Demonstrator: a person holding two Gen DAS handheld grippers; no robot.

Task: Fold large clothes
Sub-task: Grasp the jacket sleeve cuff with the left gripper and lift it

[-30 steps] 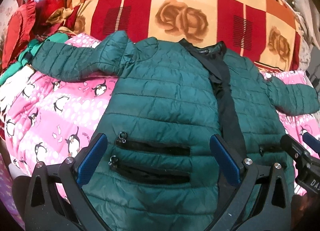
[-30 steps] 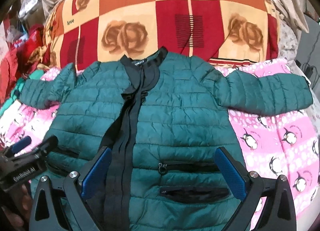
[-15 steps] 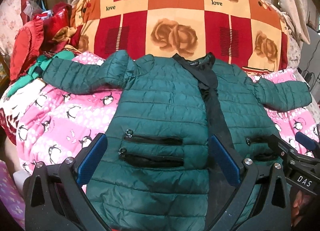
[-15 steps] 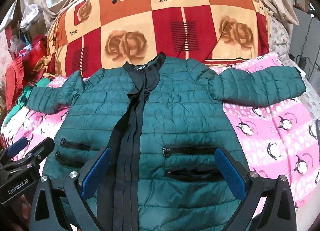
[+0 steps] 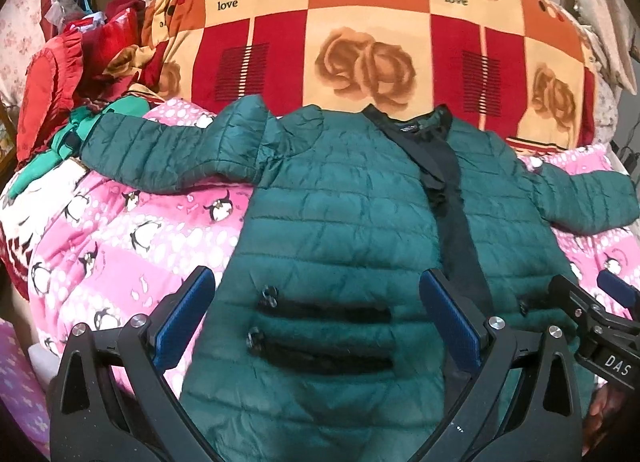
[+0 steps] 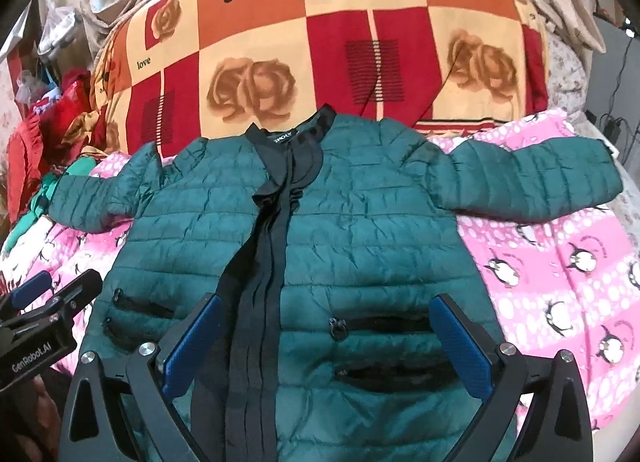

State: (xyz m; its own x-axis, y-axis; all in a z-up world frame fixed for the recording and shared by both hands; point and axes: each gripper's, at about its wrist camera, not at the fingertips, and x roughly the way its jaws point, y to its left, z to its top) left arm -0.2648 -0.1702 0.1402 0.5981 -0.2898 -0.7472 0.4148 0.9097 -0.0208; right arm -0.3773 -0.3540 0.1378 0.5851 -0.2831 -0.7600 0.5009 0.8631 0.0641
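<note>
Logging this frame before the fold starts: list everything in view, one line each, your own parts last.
jacket: one, dark green quilted, black front placket, flat, both sleeves spread
blanket: one, pink with penguins, under the jacket
quilt: one, red, orange and cream rose checks, bundled behind the collar
clothes pile: several, red and green, far left
left gripper: one, black with blue pads, open over the jacket's lower part
right gripper: one, same colours, open over the hem

Two low, near views from the hem toward the collar, side by side, sharing the green jacket (image 5: 340, 222) front.
</note>
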